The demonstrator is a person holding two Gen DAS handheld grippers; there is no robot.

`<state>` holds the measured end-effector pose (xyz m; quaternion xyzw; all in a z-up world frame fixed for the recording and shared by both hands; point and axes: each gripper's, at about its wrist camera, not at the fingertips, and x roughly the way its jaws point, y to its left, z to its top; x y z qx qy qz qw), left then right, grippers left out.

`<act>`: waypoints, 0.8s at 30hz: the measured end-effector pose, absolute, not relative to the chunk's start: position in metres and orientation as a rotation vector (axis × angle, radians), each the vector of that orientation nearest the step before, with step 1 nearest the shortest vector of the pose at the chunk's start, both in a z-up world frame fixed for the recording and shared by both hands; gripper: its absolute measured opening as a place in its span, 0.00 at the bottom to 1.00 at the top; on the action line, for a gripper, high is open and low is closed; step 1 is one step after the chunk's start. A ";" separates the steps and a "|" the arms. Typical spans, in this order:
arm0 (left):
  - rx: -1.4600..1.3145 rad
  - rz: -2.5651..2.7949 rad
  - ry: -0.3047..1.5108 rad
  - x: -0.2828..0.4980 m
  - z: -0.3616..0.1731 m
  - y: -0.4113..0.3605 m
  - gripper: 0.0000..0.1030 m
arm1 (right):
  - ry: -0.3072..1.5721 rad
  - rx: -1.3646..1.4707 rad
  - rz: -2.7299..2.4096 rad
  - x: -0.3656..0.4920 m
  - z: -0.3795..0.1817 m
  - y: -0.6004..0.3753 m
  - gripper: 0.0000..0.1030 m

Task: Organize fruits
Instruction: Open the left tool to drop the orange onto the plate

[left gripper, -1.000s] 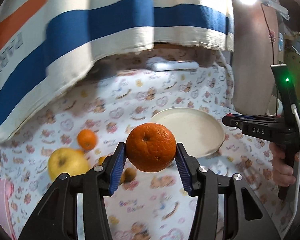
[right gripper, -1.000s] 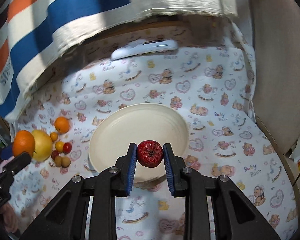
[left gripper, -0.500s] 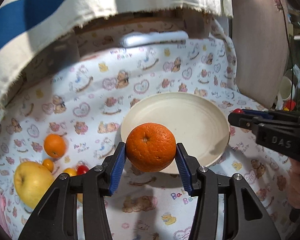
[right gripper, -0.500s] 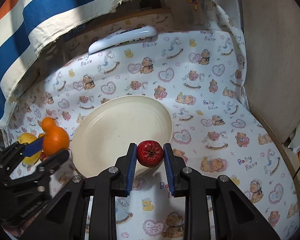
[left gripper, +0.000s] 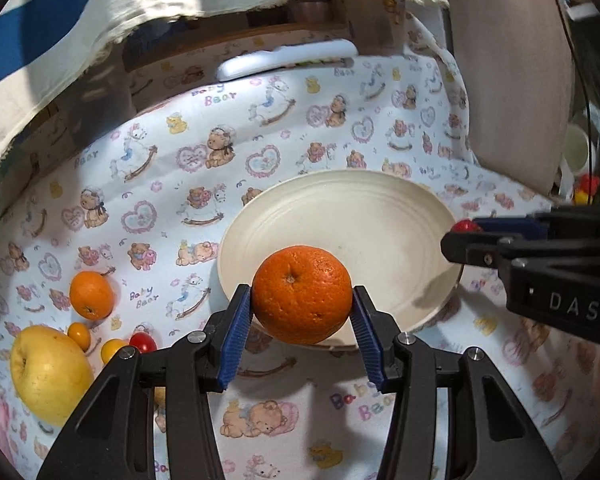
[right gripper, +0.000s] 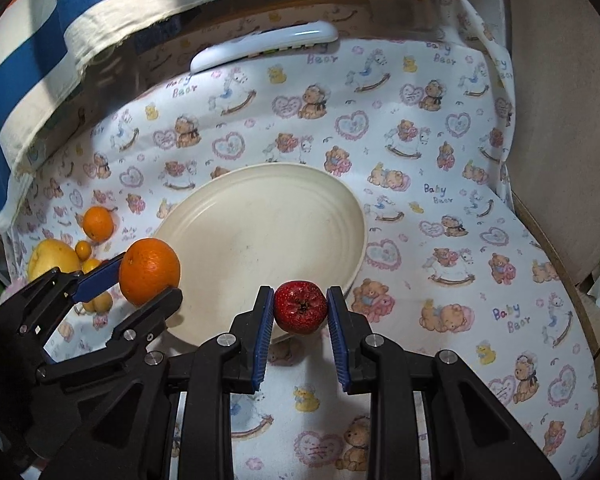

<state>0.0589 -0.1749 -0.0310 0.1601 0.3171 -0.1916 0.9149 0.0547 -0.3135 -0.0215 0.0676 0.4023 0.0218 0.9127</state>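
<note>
Fruit poised over round cream plate (right gripper: 352, 216) — left gripper (left gripper: 301, 334) clamps large orange (left gripper: 302, 294), right gripper (right gripper: 300, 318) pinches small red fruit (right gripper: 300, 306); released together, they could collide and roll off.

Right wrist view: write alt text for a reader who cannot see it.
The right gripper holds a small red fruit over the near rim of an empty cream plate. At left, the left gripper holds an orange beside the plate, above a bear-print cloth.
</note>
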 end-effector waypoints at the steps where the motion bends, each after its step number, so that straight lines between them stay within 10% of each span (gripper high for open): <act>1: 0.337 -0.397 0.653 0.058 -0.032 -0.176 0.47 | 0.830 0.127 0.041 0.055 -0.022 -0.312 0.27; 17: 0.331 -0.449 0.626 0.050 -0.030 -0.180 0.49 | 0.839 0.138 0.028 0.058 -0.024 -0.316 0.27; 24: 0.299 -0.442 0.615 0.050 -0.027 -0.175 0.70 | 0.827 0.155 0.046 0.055 -0.020 -0.317 0.27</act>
